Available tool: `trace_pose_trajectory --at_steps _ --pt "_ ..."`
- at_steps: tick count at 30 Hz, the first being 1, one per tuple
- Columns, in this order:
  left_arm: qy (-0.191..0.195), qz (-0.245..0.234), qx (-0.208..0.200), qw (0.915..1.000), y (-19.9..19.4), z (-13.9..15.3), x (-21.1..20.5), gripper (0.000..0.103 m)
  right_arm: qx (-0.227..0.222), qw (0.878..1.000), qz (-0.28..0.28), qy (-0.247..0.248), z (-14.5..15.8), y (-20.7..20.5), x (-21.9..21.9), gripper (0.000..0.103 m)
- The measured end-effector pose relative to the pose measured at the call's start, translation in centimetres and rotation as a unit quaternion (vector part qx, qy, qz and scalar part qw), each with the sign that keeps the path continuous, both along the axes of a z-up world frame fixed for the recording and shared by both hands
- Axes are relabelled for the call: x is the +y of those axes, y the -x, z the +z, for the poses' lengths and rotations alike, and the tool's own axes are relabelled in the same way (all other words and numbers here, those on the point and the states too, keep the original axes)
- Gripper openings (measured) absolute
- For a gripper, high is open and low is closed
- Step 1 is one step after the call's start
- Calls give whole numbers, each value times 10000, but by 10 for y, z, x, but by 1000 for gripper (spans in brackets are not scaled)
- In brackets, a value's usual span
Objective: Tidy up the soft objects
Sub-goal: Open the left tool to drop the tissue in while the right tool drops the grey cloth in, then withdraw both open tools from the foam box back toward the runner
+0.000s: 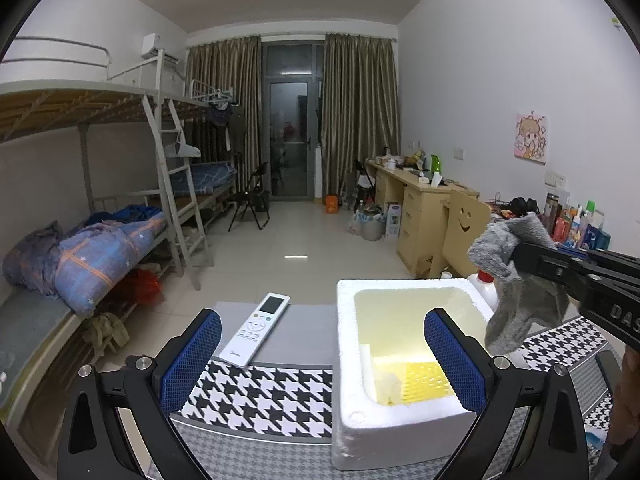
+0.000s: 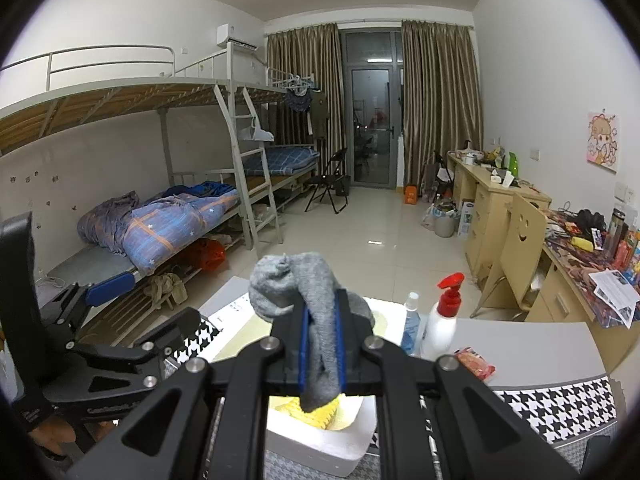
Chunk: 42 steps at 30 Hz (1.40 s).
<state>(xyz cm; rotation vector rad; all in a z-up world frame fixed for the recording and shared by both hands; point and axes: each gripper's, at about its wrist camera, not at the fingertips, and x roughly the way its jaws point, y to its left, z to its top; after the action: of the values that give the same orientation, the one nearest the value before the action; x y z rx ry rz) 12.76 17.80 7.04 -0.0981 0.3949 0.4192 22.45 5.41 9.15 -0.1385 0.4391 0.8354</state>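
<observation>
My right gripper [image 2: 322, 344] is shut on a grey sock [image 2: 316, 320] that hangs between its blue pads, above the white foam box [image 2: 320, 444]. In the left wrist view the sock [image 1: 516, 280] dangles from that gripper [image 1: 516, 254] at the box's far right corner. The foam box [image 1: 348, 364] stands on the table with a yellow ribbed object [image 1: 424, 380] and a small white piece inside. My left gripper [image 1: 320, 360] is open and empty, its fingers either side of the box's left wall.
A white remote [image 1: 260, 328] lies left of the box on a grey and houndstooth mat [image 1: 272, 396]. A white pump bottle with a red top [image 2: 442, 320], a clear bottle [image 2: 410, 324] and a red snack packet [image 2: 474, 362] stand right of the box. Bunk beds left, desks right.
</observation>
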Motion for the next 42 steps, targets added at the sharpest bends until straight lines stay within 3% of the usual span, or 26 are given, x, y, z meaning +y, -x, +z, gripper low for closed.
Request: trace_pose_trajectory --at_steps 15,19,21,22,23,31,42 --pt "57 280 31 9996 19 -11 15 102 173 9995 0 267 -16 -13 21 14" --pt "42 306 6 9995 22 -11 15 102 214 9990 -11 386 -21 -16 27 24" --pt "29 302 13 9995 23 -11 16 102 236 9988 -55 423 -23 -17 28 41" --pt "35 296 11 9996 23 -11 16 102 255 9988 -42 412 -24 -18 28 59" --pt "47 303 5 9995 23 -11 16 102 263 9989 -47 381 -24 -18 27 68" --pt "32 236 -12 9997 24 -10 11 102 185 9991 -84 376 -19 -13 20 71" --pt "-30 139 -43 9999 31 -5 -6 102 -72 9994 -232 252 -10 2 1 92"
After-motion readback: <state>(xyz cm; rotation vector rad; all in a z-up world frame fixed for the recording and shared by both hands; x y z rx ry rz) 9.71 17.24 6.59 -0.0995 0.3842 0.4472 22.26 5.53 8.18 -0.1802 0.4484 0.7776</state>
